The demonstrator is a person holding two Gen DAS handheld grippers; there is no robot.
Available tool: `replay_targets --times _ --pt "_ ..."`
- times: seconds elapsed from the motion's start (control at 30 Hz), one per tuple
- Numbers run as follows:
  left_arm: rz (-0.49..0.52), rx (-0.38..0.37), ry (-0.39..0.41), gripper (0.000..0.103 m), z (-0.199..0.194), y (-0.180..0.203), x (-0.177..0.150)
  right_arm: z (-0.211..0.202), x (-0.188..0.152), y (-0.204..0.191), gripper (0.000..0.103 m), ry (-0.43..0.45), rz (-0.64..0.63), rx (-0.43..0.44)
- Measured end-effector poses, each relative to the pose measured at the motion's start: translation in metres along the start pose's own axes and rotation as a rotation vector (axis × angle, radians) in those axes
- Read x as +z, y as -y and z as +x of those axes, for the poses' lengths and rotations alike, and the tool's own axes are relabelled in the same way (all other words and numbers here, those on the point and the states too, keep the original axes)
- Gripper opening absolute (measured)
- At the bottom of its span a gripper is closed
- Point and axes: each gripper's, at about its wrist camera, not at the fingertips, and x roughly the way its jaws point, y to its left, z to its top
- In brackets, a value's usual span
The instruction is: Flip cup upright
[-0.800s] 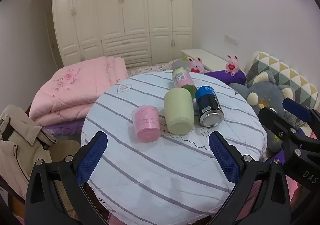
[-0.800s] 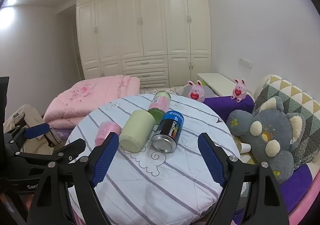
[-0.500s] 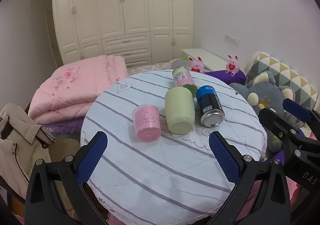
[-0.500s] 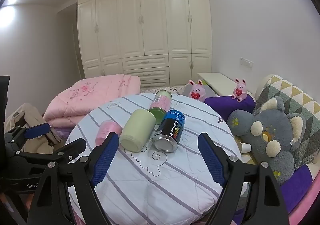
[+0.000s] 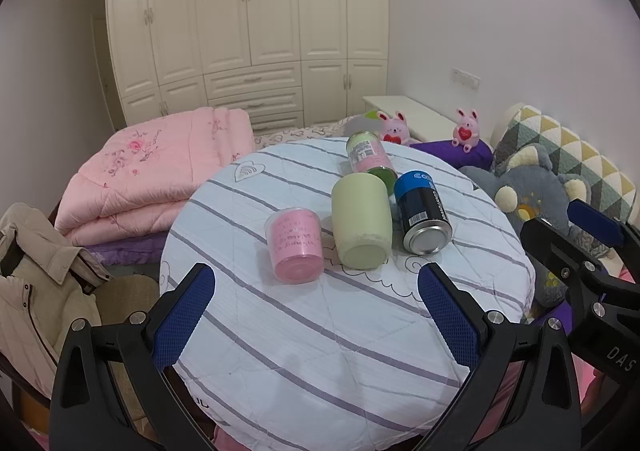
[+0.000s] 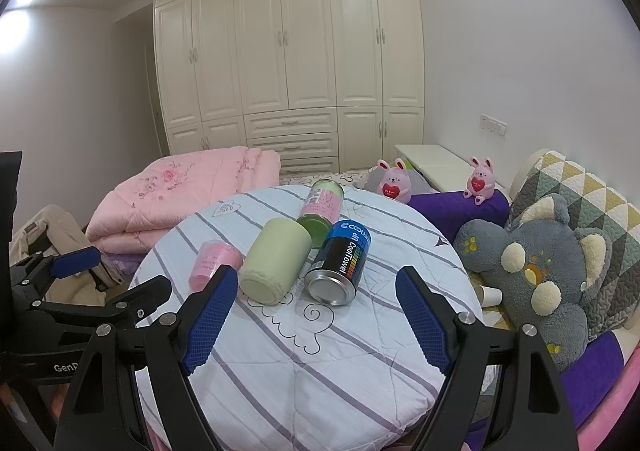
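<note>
Nearest: left hand-held gripper [image 5: 316, 325] with blue pads spread wide apart, gripping nothing; right hand-held gripper [image 6: 316, 325] likewise agape and empty, both hovering short of the striped surface [image 5: 320, 363].

Beyond them, green cup [image 5: 362, 225] lying on its side near mid-surface, base toward the cameras, mouth pointing away. Probably light, stiff, matte and not slippery; base rim looks slightly rough. Best taken across the barrel about mid-length, then tipped up onto the base.

Just left of cup: pink tub [image 5: 296, 245], also on its side, faint unreadable print. Just right of cup, nearly touching: can [image 6: 340, 265] on its side, reading "Cool Towel", with a barcode. Behind cup, at its mouth: labelled jar [image 5: 368, 157] on its side, text too small to read.
</note>
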Motion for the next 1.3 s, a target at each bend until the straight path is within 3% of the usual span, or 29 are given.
replay_targets --times 1.3 --pt "-0.01 -0.007 -0.018 0.103 0.013 0.001 -0.003 0.002 0.0 -0.002 0.083 -0.009 -0.003 -0.002"
